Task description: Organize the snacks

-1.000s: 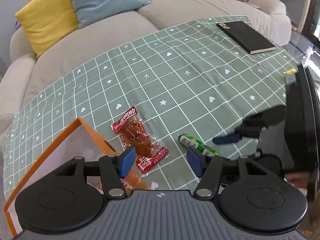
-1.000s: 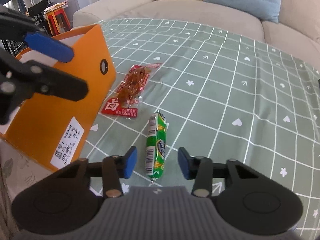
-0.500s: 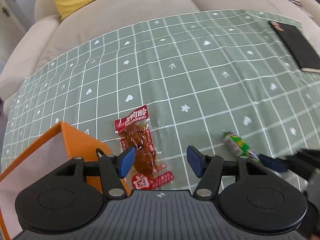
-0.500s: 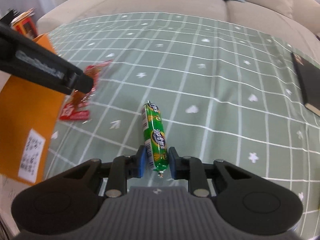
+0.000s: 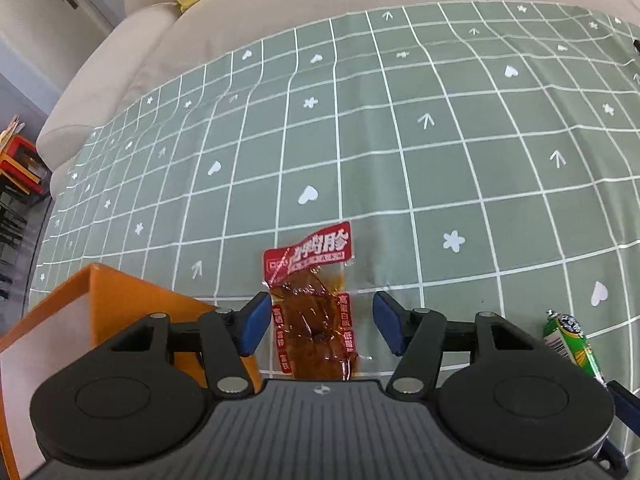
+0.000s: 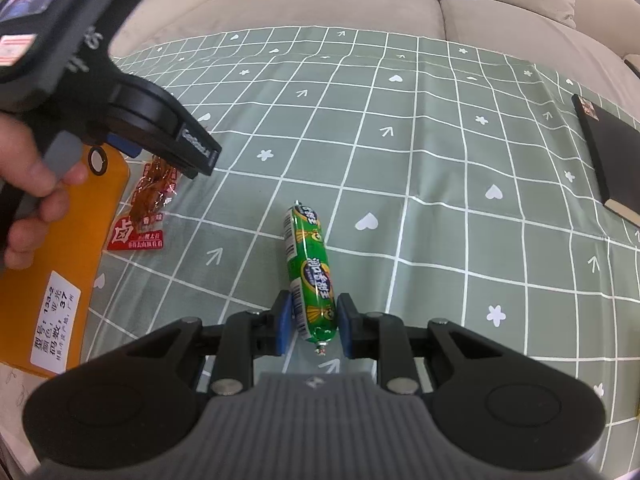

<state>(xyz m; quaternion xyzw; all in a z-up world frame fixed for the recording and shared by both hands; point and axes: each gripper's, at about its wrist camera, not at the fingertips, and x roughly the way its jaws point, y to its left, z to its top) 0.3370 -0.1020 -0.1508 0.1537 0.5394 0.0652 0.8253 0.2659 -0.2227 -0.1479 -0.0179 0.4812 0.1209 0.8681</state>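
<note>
Right gripper (image 6: 310, 326) clamped on green plastic-wrapped sausage stick (image 6: 308, 270); left gripper (image 5: 316, 322) jaws apart, straddling red clear-windowed meat snack packet (image 5: 310, 300).

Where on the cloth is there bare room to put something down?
The cloth is bare from the sausage across to the notebook and back to the sofa. Crowded: near the box, where the red pack lies.
</note>
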